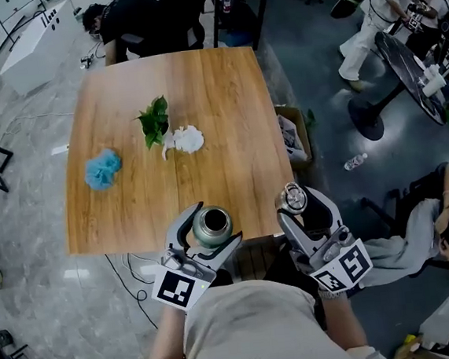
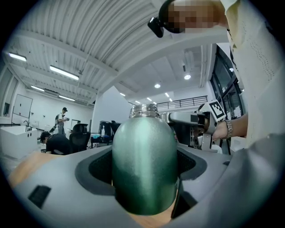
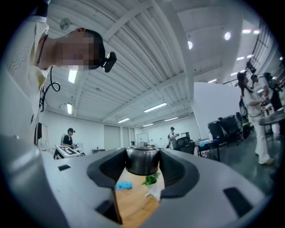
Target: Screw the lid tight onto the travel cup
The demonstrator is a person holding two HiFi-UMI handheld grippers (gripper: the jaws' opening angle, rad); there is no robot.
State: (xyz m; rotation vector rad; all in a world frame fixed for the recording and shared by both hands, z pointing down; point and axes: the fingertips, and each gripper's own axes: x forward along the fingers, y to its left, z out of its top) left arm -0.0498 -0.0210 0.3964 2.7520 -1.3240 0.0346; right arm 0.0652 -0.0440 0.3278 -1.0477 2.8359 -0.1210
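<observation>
A green metal travel cup point(image 1: 211, 226) with a bare threaded neck stands upright between the jaws of my left gripper point(image 1: 206, 230), held over the table's near edge; in the left gripper view the cup point(image 2: 144, 162) fills the middle, its open mouth on top. My right gripper point(image 1: 296, 204) is shut on the silver lid point(image 1: 294, 197), held off the table's near right corner. The lid point(image 3: 142, 161) sits pinched between the jaw tips in the right gripper view. Lid and cup are apart, side by side.
On the wooden table point(image 1: 217, 104) lie a blue scrubby ball point(image 1: 102, 169), a green leafy sprig point(image 1: 154, 120) and a white crumpled cloth point(image 1: 184, 141). People sit and stand beyond the table and at the right. A cardboard box point(image 1: 294, 135) stands by the table's right side.
</observation>
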